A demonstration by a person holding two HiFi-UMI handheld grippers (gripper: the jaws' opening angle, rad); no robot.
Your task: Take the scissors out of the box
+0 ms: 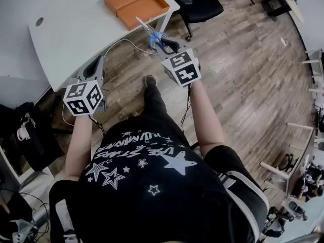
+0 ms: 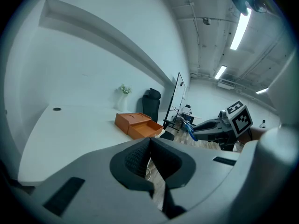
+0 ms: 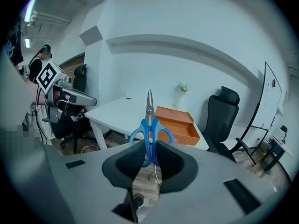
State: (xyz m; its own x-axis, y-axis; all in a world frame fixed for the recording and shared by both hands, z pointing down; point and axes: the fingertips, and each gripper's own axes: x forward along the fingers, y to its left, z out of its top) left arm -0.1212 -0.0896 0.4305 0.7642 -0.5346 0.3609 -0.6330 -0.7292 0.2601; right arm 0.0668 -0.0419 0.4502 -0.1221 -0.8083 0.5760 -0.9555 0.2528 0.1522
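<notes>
In its own view, the right gripper point(image 3: 149, 149) clamps the blue-handled scissors point(image 3: 150, 122). The head view shows the orange box point(image 1: 135, 3) open and empty on the surface point(image 1: 76, 32). The left gripper point(image 2: 150, 147) is closed on nothing.

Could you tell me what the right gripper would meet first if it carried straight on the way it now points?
Probably the white table: the scissors in its fingers lead, aimed at the tabletop's near edge just left of the orange box. Depth is hard to judge.

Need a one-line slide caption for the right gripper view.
Blue-handled scissors gripped blades-up in the right tool, with the open orange box on the white table behind.
</notes>
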